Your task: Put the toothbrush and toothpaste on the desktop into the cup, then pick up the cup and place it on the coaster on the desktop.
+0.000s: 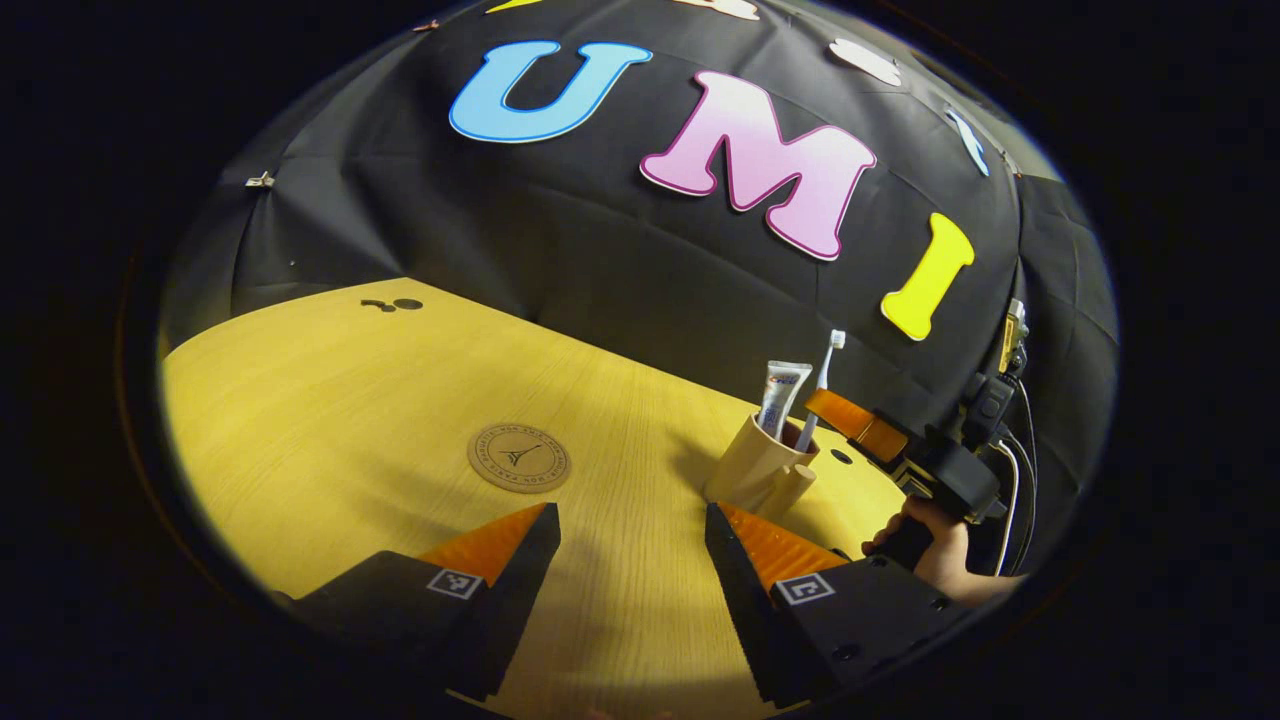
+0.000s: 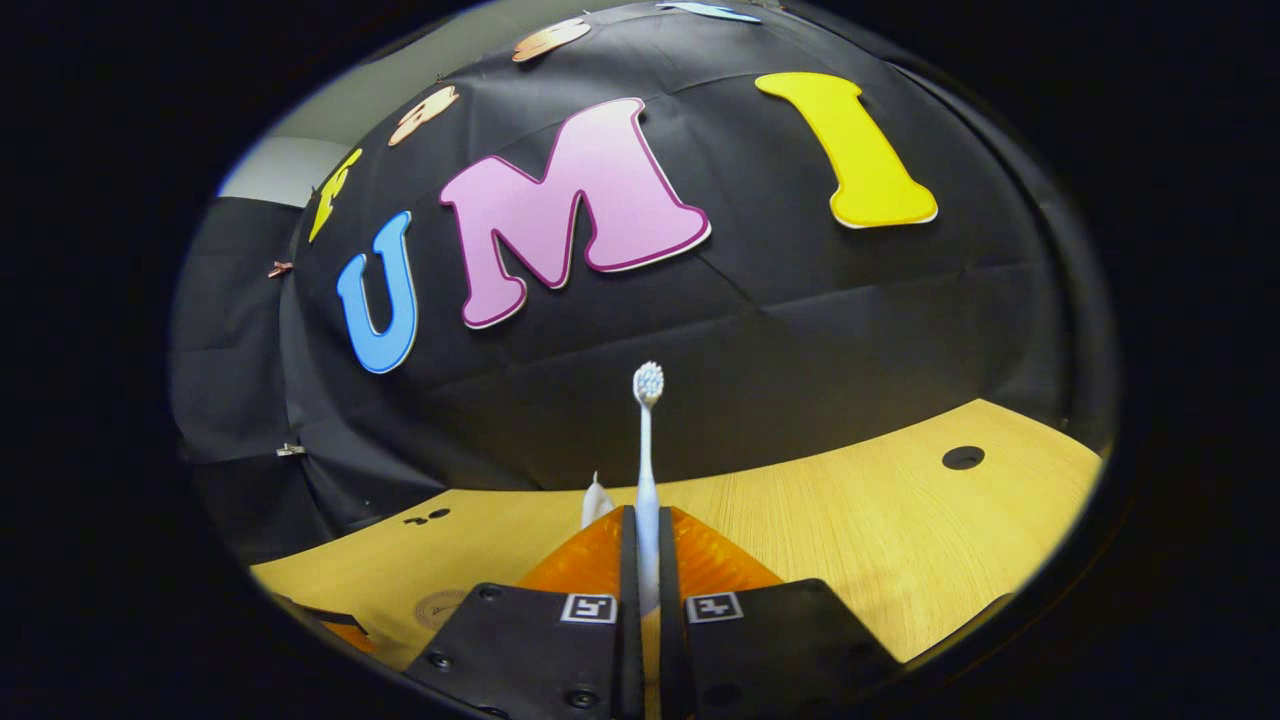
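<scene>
A beige cup (image 1: pixel 752 462) with a handle stands on the wooden table, right of centre in the left gripper view. A toothpaste tube (image 1: pixel 782 395) stands upright in it. A white toothbrush (image 1: pixel 825 375) leans in the cup, head up. My right gripper (image 1: pixel 822 408) reaches in from the right and is shut on its handle. In the right gripper view the toothbrush (image 2: pixel 647 450) rises between the closed fingers of my right gripper (image 2: pixel 648 525), with the toothpaste tip (image 2: pixel 597 500) just to its left. My left gripper (image 1: pixel 630 530) hovers open over the table, near the round coaster (image 1: pixel 519 457).
A hand (image 1: pixel 935 555) holds the right gripper at the table's right edge, with cables behind it. The table (image 2: pixel 880 530) has a round hole (image 2: pixel 963 458) near the back wall. The coaster (image 2: pixel 440 607) lies left of the cup.
</scene>
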The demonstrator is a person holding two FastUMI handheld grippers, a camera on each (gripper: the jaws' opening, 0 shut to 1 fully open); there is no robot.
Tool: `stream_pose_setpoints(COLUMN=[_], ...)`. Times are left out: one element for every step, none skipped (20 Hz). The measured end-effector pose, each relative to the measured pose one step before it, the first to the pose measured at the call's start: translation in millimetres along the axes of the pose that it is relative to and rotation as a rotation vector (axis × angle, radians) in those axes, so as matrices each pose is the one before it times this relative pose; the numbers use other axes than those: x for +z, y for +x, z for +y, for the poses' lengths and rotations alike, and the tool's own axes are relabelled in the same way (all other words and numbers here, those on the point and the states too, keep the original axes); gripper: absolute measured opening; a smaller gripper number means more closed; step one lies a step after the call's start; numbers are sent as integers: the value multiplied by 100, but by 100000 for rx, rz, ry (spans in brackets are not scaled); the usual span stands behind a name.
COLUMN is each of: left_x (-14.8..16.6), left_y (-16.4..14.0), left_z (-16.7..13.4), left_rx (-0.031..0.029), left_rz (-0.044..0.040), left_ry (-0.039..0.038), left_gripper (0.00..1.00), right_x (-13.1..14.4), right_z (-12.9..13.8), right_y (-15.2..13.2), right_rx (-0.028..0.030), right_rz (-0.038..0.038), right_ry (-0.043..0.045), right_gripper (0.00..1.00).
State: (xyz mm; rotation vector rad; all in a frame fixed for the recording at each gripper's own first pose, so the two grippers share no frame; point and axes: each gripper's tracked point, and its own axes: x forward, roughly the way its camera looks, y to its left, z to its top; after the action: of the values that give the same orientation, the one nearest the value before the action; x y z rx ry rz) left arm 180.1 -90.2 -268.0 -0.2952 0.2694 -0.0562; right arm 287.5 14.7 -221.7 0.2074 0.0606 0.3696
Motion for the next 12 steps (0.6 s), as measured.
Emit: stream_pose_setpoints(left_x=[-36, 24, -45, -8, 39, 75, 4, 76, 33, 195, 88, 72], left_y=[80, 54, 14, 53, -130, -14, -72, -126, -97, -178, -117, -247], left_z=[-71, -98, 19, 39, 50, 78, 120, 49, 143, 84, 135, 188], left_rx=[-148, -139, -143, 58, 125, 276, 147, 358, 299, 177, 359, 684], left_rz=[133, 58, -37, -27, 29, -55, 54, -113, -204, -254, -187, 140], left_ry=[260, 174, 40, -54, -29, 5, -13, 19, -94, -163, -143, -86], left_gripper=[90, 90, 90, 90, 90, 90, 90, 90, 90, 90, 90, 90], right_x=[-603, -478, -271, 85, 171, 96, 59, 42, 127, 363, 450, 220], right_z=[99, 73, 48, 199, 150, 89, 304, -32, -86, 84, -52, -76], right_y=[-412, -239, -484, -584, -596, -474, -509, -551, -275, -107, -227, -278], right_rx=[279, -134, -35, 354, 74, 49, 686, -236, -1030, -518, -778, -1201], right_rz=[1513, 1096, 764, 11, -252, 51, 913, 1345, 1399, 1352, 1785, 2585], right_ry=[-746, -771, -272, 438, 628, 550, 573, 334, 274, 78, -281, -131], right_gripper=[16, 21, 30, 35, 42, 42, 49, 51, 67, 83, 96, 96])
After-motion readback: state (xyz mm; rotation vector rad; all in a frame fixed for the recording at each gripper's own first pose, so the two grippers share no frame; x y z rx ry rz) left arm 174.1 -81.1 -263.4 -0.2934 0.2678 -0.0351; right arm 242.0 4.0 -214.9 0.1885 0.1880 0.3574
